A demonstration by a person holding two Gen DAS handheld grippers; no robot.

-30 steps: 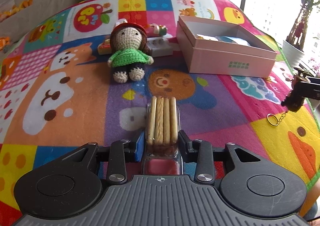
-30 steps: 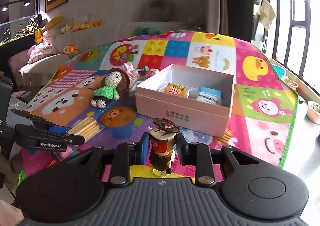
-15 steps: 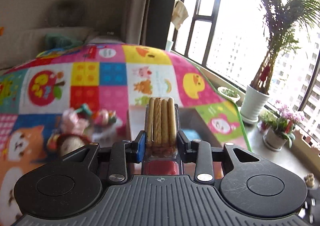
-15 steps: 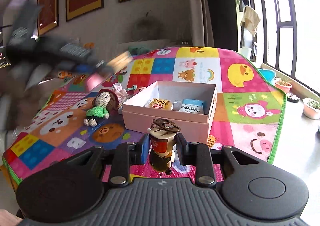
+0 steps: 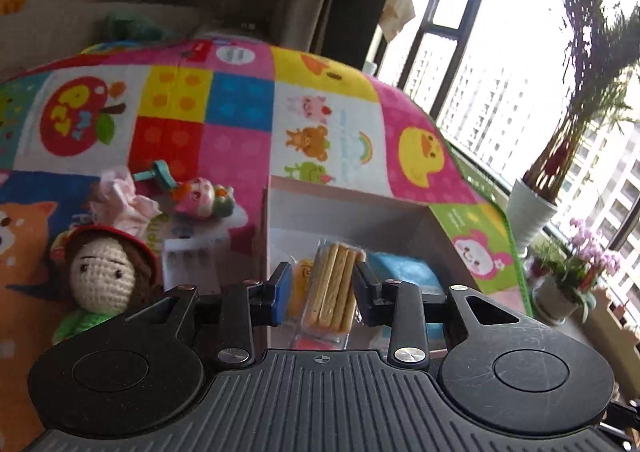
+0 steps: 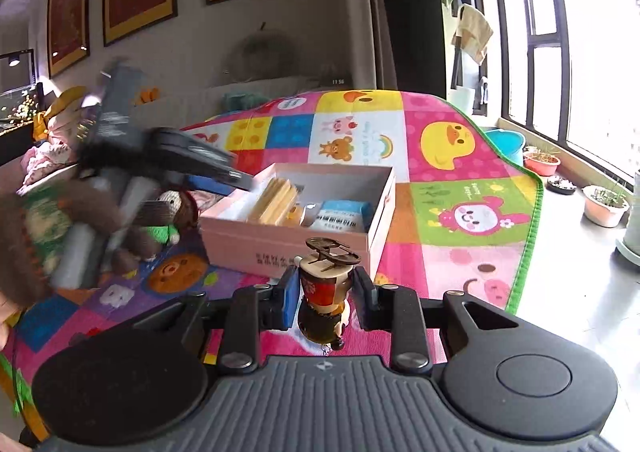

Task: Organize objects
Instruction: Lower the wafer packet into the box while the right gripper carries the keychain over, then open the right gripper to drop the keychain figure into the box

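Observation:
My left gripper (image 5: 322,288) stands open over the pink box (image 5: 276,236). The pack of biscuit sticks (image 5: 332,288) leans tilted between its jaws, with gaps on both sides, and dips into the box. In the right wrist view the left gripper (image 6: 240,178) reaches over the box (image 6: 280,248) with the biscuit pack (image 6: 276,198) inside it. My right gripper (image 6: 324,292) is shut on a small figurine keychain (image 6: 324,292) with a brown propeller top, held above the mat in front of the box.
The box also holds a yellow packet (image 6: 296,214) and a blue-white packet (image 6: 340,216). A crochet doll (image 5: 104,284), a pink toy figure (image 5: 200,200) and a white tray (image 5: 192,256) lie left of the box on the colourful play mat (image 5: 240,104). Potted plants (image 5: 532,212) stand by the window.
My left gripper carried the biscuit pack from the mat up and over to the box, lowered it in, and its jaws have opened. My right gripper stays shut on the keychain.

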